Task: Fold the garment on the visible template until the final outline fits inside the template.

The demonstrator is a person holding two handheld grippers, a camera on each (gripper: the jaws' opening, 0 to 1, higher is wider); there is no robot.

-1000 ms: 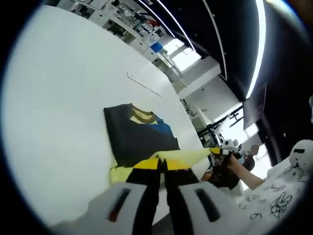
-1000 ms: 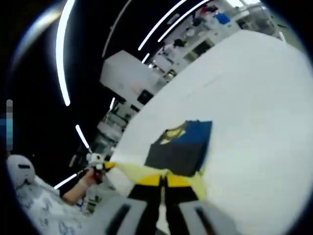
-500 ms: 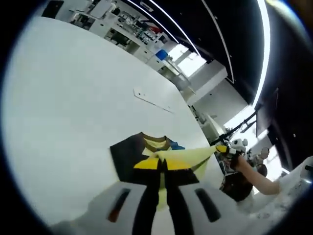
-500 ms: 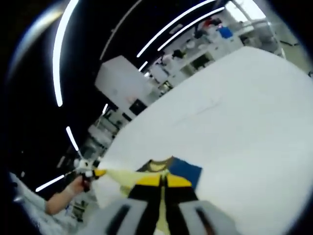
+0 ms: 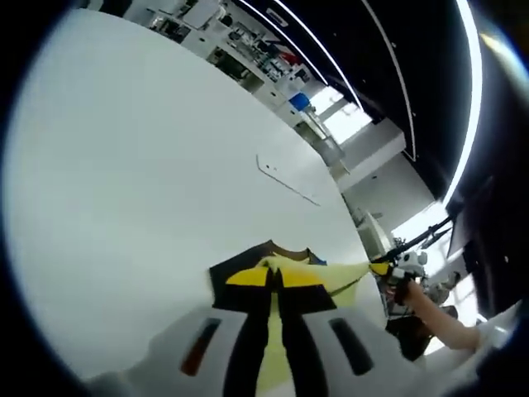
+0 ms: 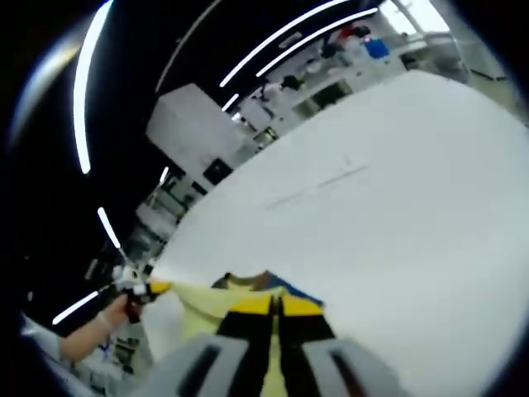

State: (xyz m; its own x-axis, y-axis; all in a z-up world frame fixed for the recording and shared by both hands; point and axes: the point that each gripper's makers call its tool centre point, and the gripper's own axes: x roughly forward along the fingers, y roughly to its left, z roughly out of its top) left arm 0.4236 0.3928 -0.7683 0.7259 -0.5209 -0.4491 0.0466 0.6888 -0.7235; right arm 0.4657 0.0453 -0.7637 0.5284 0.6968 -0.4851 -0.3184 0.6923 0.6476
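Yellow garment fabric (image 5: 285, 269) is pinched taut between the left gripper (image 5: 275, 281) and right gripper (image 6: 275, 306), both clamped on its edge above the white table (image 5: 124, 165).

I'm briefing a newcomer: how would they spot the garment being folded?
On the big white table, look at its near edge. The garment lies there, its pale yellow cloth stretched between both tools. It is the table's one coloured item: dark with yellow and blue.

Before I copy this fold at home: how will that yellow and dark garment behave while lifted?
Probably floppy: the garment spans in a stretched yellow edge between the left gripper and right gripper. Likely light, since two pinches hold it. It would probably sag if one let go.
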